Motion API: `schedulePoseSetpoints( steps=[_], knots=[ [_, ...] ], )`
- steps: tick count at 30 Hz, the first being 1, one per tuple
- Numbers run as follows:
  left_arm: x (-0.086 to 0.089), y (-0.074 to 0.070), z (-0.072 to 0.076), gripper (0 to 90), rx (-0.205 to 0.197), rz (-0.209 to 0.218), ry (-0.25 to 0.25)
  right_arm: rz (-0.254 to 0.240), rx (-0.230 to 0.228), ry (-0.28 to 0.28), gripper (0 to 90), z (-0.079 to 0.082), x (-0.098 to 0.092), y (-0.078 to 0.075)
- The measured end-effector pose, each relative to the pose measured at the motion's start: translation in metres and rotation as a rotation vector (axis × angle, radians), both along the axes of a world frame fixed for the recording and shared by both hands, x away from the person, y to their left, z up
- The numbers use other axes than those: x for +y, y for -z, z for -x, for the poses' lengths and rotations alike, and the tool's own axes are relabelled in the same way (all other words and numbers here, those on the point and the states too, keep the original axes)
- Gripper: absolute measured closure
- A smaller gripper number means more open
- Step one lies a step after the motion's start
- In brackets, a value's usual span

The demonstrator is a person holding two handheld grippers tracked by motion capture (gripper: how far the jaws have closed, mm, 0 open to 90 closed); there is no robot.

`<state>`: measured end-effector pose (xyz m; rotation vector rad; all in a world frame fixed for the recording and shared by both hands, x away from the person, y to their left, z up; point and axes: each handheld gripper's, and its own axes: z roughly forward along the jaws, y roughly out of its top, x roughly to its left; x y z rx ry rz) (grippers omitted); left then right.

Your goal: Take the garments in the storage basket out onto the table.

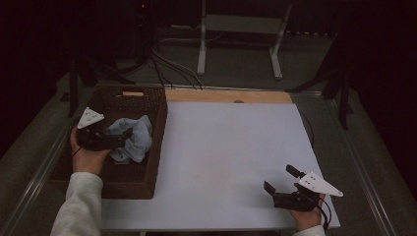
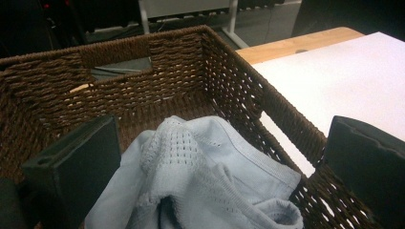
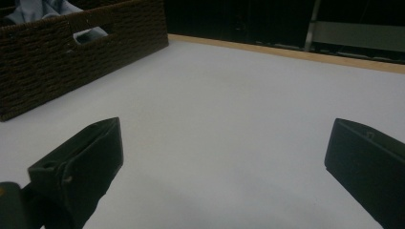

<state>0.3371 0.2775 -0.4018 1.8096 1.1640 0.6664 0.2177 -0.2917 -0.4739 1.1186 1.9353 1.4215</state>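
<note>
Where the white bench (image 1: 231,157) meets its left edge, a dark brown woven basket (image 1: 147,162) (rectangular, coarse weave) holds a crumpled pale-blue knit cloth (image 1: 137,140), soft and part open-mesh. The left tongs (image 1: 129,133) gape wide over the cloth, gripping nothing. The right tongs (image 1: 279,179) gape wide over bare bench.

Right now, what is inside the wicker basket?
A crumpled pale blue cloth lies inside the basket, with the left gripper open over it. The cloth covers the basket floor beneath it, so anything under it cannot be seen.
</note>
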Motion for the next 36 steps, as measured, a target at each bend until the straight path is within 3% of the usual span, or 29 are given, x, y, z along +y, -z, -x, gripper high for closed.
schedulePoseSetpoints(
  steps=[9, 14, 27, 36],
  knots=[
    [0.002, 0.005, -0.007, 0.1, 0.045, -0.011, -0.030, -0.002, -0.002, 0.001, 0.0, 0.000, 0.000, 0.000],
    [0.002, 0.008, -0.010, 0.1, 0.054, -0.047, -0.045, -0.002, -0.001, 0.001, 0.0, 0.000, 0.000, 0.000],
    [0.007, 0.019, -0.016, 0.1, 0.090, -0.029, -0.065, -0.003, -0.002, 0.000, 0.0, 0.000, 0.000, 0.000],
    [0.009, 0.029, -0.022, 0.1, 0.146, -0.023, -0.062, -0.003, -0.003, 0.000, 0.0, 0.000, 0.000, 0.000]
  ],
)
